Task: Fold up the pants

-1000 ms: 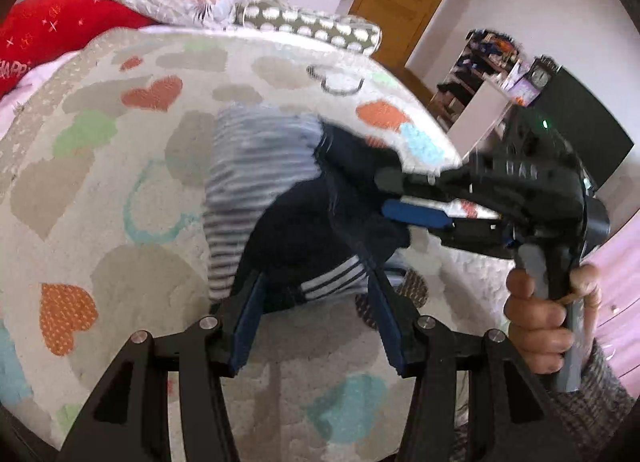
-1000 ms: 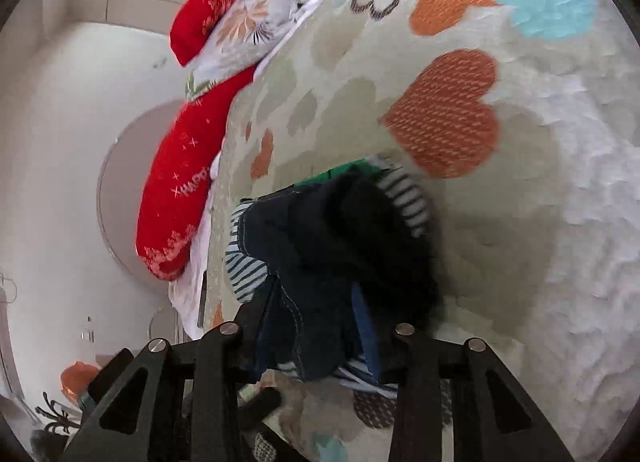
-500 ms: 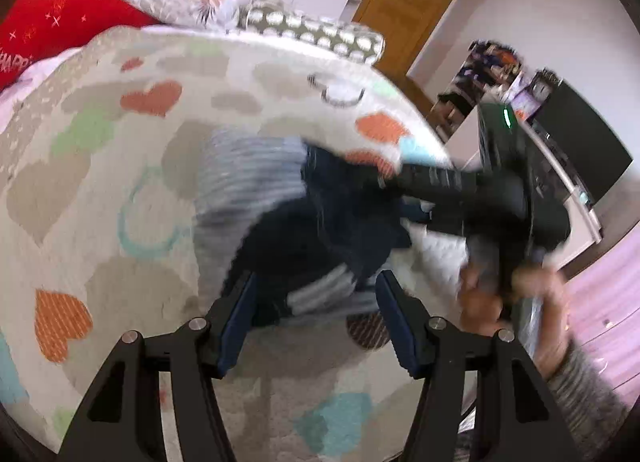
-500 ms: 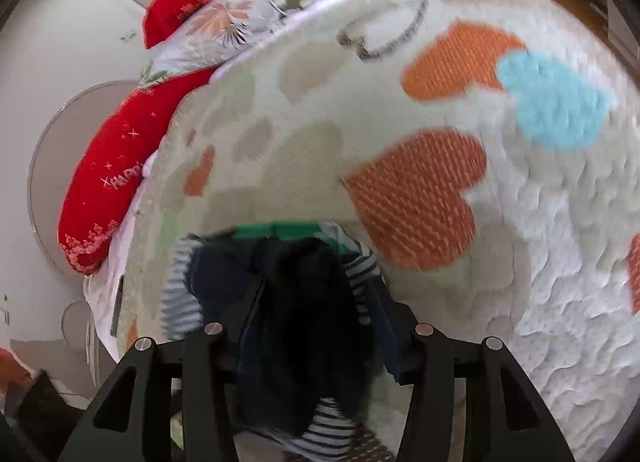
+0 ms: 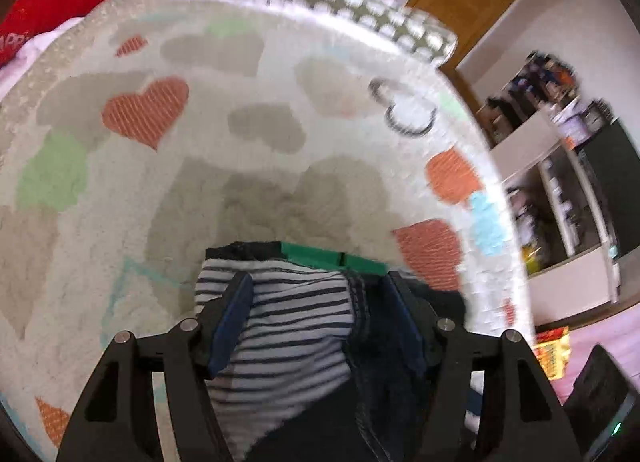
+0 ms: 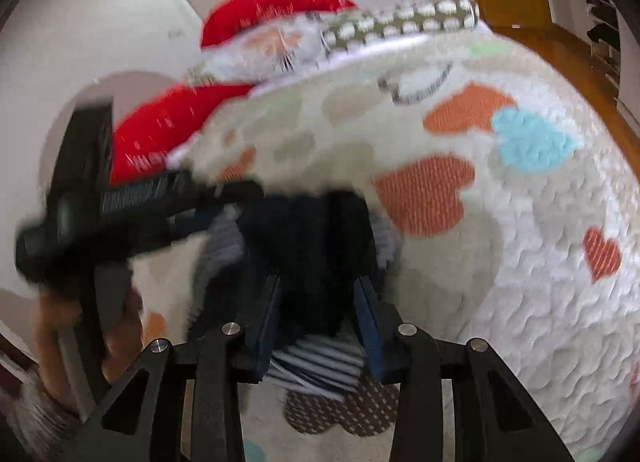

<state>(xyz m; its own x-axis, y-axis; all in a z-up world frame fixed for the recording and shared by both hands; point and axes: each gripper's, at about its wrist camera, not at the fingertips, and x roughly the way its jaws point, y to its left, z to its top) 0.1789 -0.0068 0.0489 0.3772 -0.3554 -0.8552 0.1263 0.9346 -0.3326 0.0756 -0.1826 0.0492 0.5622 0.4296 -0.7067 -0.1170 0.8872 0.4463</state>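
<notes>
Right now, quick notes:

Pants: dark w/ striped lining and a green strip at the far edge, bunched in a thick wad on the heart-print blanket, near its front part.

Left gripper: jaws opening; the striped part of the wad sits between the blue pads. Can't tell if they still press on it.

Right gripper: jaws closing, narrow gap, dark cloth between the pads and filling it; looks pinched.

Key relation: wad lies straight ahead of and under both grippers. They come at it from different sides, left one crossing in from the left in the right-wrist view. Long axis: can't tell, too bunched & blurred.

Nearer hand: both at the wad; right seems to have the firmer hold.

Edges: blanket edge and drop to the floor on the right, fairly near the wad.

Open room: wide bare blanket beyond and to the left, up to the pillows. Prob best to spread that way.
</notes>
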